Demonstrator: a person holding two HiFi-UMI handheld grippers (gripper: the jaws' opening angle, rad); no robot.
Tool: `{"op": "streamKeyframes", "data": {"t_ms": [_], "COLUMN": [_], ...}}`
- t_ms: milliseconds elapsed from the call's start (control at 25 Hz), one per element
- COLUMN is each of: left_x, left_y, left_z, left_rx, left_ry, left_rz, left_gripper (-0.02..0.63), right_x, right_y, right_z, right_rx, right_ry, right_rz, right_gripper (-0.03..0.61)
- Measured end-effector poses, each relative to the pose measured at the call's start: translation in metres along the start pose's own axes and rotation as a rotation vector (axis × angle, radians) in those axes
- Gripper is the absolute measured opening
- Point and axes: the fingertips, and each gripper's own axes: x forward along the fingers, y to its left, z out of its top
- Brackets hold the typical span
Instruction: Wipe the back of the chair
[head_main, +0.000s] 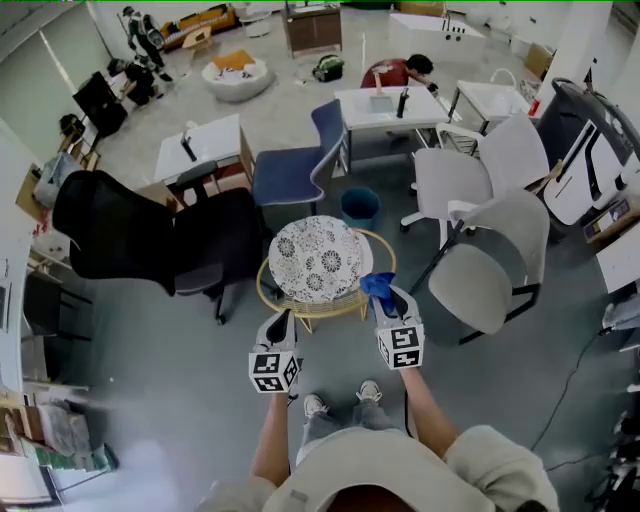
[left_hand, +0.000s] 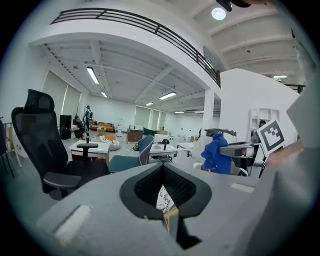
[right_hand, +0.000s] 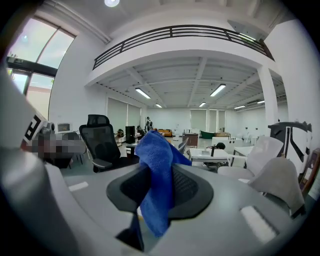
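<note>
A round yellow wire chair (head_main: 266, 291) with a white patterned cushion (head_main: 315, 258) stands just in front of me. My right gripper (head_main: 386, 297) is shut on a blue cloth (head_main: 377, 285) at the chair's right rim. In the right gripper view the blue cloth (right_hand: 156, 175) hangs from the closed jaws of my right gripper (right_hand: 160, 172). My left gripper (head_main: 283, 320) hovers at the chair's near left rim, shut and holding nothing. In the left gripper view a sliver of the cushion (left_hand: 163, 198) shows below my left gripper (left_hand: 162, 167), with the cloth (left_hand: 216, 152) off to the right.
A black office chair (head_main: 150, 235) stands to the left and a blue chair (head_main: 293, 170) behind the wire chair. Grey shell chairs (head_main: 490, 262) crowd the right. A blue bin (head_main: 359, 205) sits beyond, among white tables (head_main: 385, 105). A person (head_main: 400, 70) crouches far back.
</note>
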Motion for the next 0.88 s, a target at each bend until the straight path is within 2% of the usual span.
{"op": "streamKeyframes", "data": {"t_ms": [320, 680, 880], "left_x": [-0.013, -0.016, -0.015], "left_y": [0.009, 0.022, 0.031], "left_z": [0.05, 0.086, 0.093], "left_rx": [0.043, 0.077, 0.086], "left_ry": [-0.066, -0.118, -0.134], "left_rz": [0.022, 0.056, 0.07], "left_gripper": [0.002, 0.002, 0.002], "right_x": [0.002, -0.002, 0.0], "right_y": [-0.006, -0.012, -0.01], "right_z": [0.051, 0.071, 0.082], "right_rx": [-0.008, -0.031, -0.035], "right_ry": [-0.074, -0.098, -0.116], "right_rz": [-0.003, -0.002, -0.004], "right_gripper": [0.104, 0.104, 0.104]}}
